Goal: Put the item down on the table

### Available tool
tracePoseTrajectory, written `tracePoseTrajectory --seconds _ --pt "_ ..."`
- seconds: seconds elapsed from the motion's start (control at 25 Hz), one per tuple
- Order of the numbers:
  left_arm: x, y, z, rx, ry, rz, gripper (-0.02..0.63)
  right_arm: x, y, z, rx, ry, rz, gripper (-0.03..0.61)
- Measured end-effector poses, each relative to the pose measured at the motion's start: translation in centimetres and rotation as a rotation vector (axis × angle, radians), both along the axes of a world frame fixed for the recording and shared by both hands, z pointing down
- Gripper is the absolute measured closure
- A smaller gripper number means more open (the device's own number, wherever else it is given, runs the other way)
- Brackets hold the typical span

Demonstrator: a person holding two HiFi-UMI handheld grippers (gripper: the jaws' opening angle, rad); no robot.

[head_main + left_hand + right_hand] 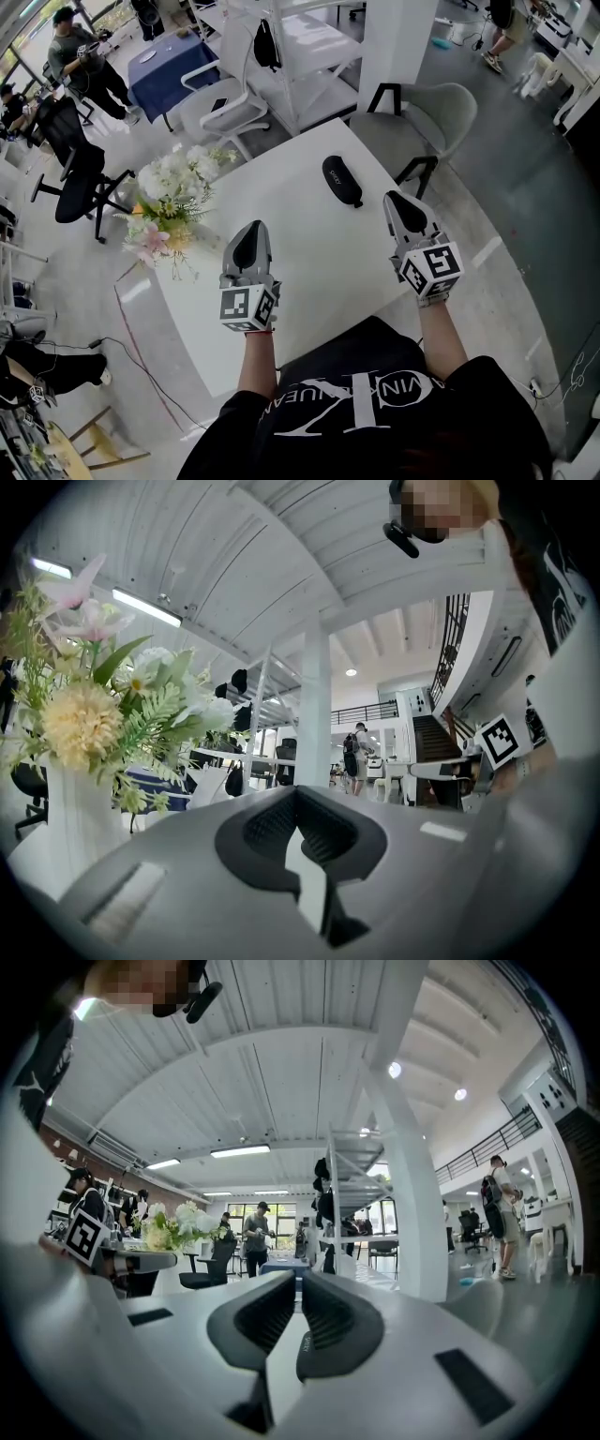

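Item down, I judge the job finished
The black case (342,181) lies near the table's (309,281) far edge, apart from my left gripper (247,246) and right gripper (405,211), both clenched on nothing

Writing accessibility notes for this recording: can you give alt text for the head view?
The left gripper and right gripper are held shut and empty over a white table. A black oblong case lies on the table beyond them, and a bouquet of flowers stands at its left edge.
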State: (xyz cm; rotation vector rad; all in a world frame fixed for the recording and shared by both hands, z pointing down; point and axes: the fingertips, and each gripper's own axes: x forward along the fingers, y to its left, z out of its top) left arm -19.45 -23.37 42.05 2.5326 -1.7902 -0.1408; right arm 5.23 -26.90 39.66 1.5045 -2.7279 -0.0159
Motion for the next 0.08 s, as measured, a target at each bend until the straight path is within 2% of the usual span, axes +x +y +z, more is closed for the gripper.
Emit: tracePoseTrajectory --seconds 0.08 --pt "0.1 0.02 -0.03 0.0 0.0 0.0 0.603 0.12 0.02 -0.05 0.0 -0.002 0.0 0.548"
